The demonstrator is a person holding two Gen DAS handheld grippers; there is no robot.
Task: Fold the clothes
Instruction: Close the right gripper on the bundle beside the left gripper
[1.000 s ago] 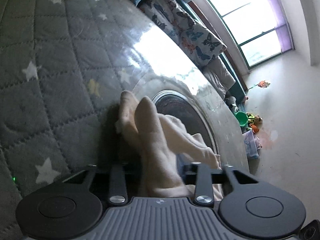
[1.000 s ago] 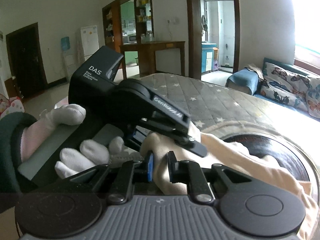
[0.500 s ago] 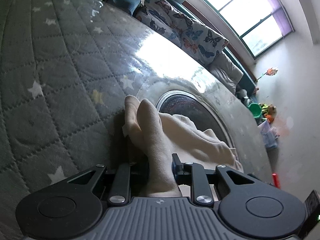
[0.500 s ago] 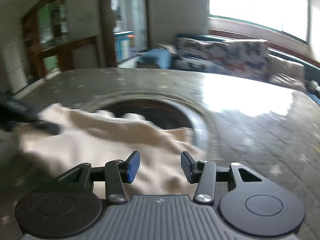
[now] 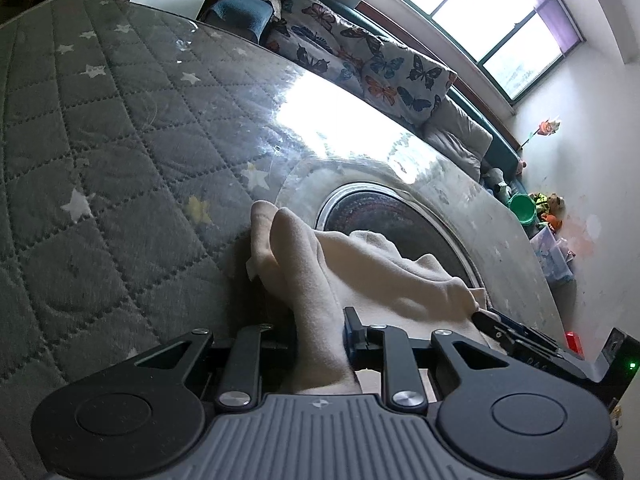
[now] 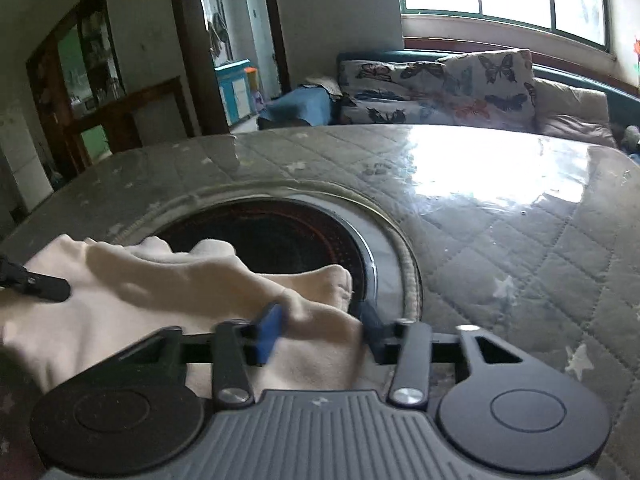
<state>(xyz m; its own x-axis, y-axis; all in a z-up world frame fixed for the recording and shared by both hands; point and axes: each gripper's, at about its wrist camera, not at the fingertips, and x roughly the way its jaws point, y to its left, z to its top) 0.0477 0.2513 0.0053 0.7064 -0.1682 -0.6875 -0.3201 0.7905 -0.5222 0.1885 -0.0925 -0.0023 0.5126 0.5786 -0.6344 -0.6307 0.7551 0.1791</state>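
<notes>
With the cream garment (image 6: 168, 300) draped over the near rim of the dark round burner (image 6: 280, 236), the left gripper (image 5: 320, 332) pinches one bunched end while the right gripper (image 6: 320, 324) straddles the other, jaws not visibly closed, so clamping before folding seems next.

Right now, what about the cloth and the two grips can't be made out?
- Left wrist: cream garment near end hidden behind left gripper.
- Right wrist: right gripper fingers motion-blurred; closure on fabric unclear.
- Garment type: bunched, unreadable.
- Dark round inset: part-covered by cloth.
</notes>
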